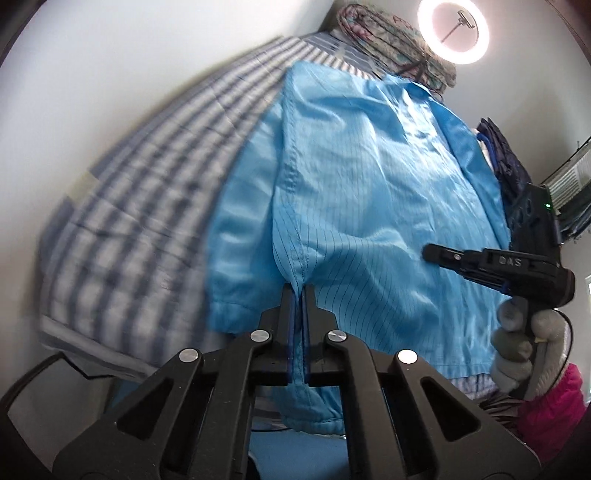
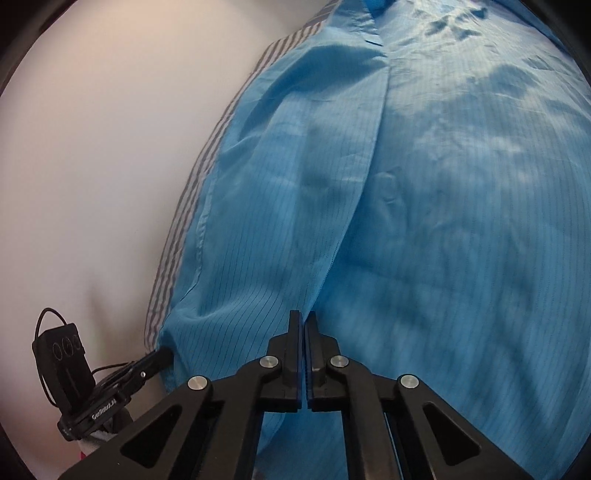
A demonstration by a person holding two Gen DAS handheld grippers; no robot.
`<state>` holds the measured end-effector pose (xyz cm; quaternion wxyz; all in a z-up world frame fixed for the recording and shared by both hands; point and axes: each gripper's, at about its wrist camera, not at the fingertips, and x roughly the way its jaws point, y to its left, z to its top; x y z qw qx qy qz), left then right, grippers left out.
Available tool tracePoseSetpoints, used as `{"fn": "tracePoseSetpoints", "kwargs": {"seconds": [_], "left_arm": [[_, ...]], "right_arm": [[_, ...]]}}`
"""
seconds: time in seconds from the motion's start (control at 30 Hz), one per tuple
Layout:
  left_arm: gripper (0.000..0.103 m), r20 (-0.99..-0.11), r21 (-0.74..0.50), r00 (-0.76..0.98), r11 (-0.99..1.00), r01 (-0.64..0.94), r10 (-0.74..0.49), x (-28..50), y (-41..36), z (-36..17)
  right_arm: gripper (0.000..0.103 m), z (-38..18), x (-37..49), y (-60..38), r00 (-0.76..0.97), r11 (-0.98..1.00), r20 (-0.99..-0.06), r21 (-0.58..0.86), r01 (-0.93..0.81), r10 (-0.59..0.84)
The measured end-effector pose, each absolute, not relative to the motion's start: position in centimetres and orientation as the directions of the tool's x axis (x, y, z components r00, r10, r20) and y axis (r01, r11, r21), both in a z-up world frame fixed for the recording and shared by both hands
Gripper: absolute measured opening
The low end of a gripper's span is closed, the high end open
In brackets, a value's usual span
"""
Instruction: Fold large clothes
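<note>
A large light-blue pinstriped garment (image 1: 369,177) lies spread on a striped bed (image 1: 147,192). A raised seam ridge of the cloth runs straight into my left gripper (image 1: 299,290), whose jaws are shut on it near the garment's lower left. My right gripper (image 1: 430,253) comes in from the right, held by a gloved hand (image 1: 517,343), with its tip down on the fabric. In the right wrist view the garment (image 2: 443,184) fills the frame. There the right gripper (image 2: 303,317) is shut on a long crease, and the left gripper (image 2: 166,353) meets the cloth's edge at lower left.
A white wall (image 1: 110,74) runs along the bed's far side. A folded patterned quilt (image 1: 384,37) and a lit ring light (image 1: 453,31) stand at the bed's far end. Dark clothes (image 1: 498,155) are piled at the right. A pink sleeve (image 1: 550,402) shows behind the gloved hand.
</note>
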<state>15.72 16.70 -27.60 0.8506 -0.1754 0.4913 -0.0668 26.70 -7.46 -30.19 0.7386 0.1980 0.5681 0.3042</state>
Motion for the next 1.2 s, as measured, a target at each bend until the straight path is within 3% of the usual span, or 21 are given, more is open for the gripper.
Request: {"fn": "tracePoseSetpoints", "kwargs": {"seconds": [0.17, 0.63, 0.7, 0.8, 0.87, 1.03, 1.2], "left_arm": [[0.000, -0.825, -0.286, 0.529, 0.954, -0.086, -0.199, 15.1, 18.6, -27.0], [0.000, -0.861, -0.188, 0.496, 0.977, -0.102, -0.114, 16.1, 18.7, -28.8], [0.001, -0.861, -0.186, 0.496, 0.977, -0.105, -0.110, 15.9, 18.8, -28.6], [0.015, -0.848, -0.186, 0.519, 0.977, -0.104, -0.106, 15.3, 19.1, -27.6], [0.029, -0.830, -0.197, 0.546, 0.976, -0.097, -0.114, 14.9, 19.3, -26.8], [0.030, -0.806, -0.232, 0.575, 0.969, -0.088, -0.141, 15.7, 19.7, -25.5], [0.036, -0.840, -0.283, 0.515, 0.948, -0.143, -0.173, 17.9, 20.8, -27.0]], "right_arm": [[0.000, -29.9, 25.3, -4.3, 0.118, 0.714, -0.715, 0.644, -0.274, 0.689], [0.000, -29.8, 24.4, -2.5, 0.105, 0.760, -0.776, 0.565, -0.322, 0.622], [0.004, -29.4, 24.3, -2.3, 0.106, 0.769, -0.793, 0.534, -0.351, 0.599], [0.012, -28.1, 23.8, -2.5, 0.135, 0.778, -0.805, 0.494, -0.388, 0.578], [0.012, -27.0, 23.5, -3.2, 0.170, 0.778, -0.798, 0.478, -0.407, 0.579], [0.022, -25.0, 23.6, -3.6, 0.272, 0.774, -0.764, 0.424, -0.471, 0.585], [0.025, -25.1, 24.3, -1.5, 0.309, 0.767, -0.746, 0.398, -0.503, 0.590]]}}
